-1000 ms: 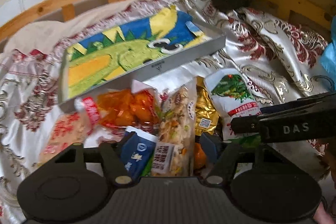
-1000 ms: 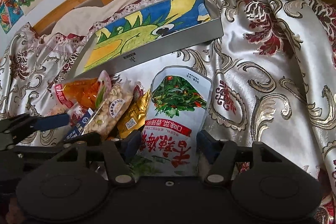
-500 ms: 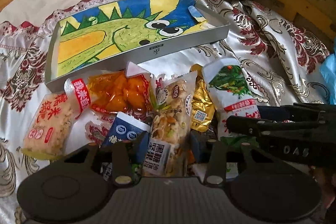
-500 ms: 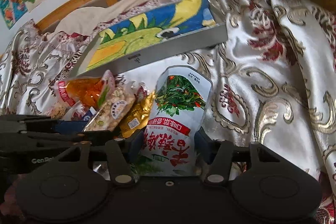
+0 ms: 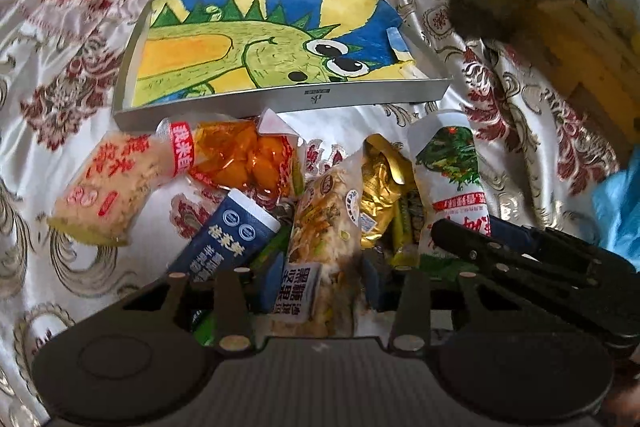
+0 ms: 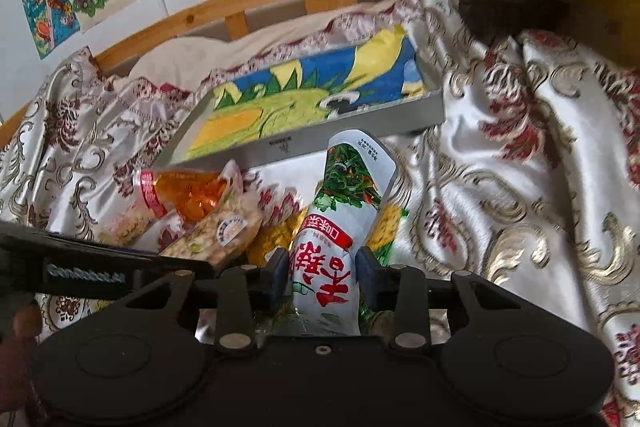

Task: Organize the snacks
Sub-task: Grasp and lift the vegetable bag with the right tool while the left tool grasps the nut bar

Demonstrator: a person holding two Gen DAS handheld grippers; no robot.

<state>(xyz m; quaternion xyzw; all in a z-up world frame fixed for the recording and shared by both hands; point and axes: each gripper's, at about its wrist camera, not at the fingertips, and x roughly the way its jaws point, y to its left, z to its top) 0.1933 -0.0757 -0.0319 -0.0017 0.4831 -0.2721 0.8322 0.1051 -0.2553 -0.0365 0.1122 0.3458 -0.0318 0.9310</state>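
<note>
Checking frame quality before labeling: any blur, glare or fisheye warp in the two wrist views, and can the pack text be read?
Left wrist: mostly sharp, print on the nut bar pack legible, dim light, bed rail bowed by fisheye, corners vignetted. Right wrist: softer, slight motion blur on the tray; big red characters on the white-green pouch readable, small print not; sheen on the satin cloth, no harsh glare.

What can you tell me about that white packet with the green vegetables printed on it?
The white packet is a glossy plastic pouch printed with green vegetables, a red band and big red characters. It is pinched narrow at its lower end between the right gripper's blue pads, its top pointing toward the grey tray. It overlaps a gold wrapper.
</note>
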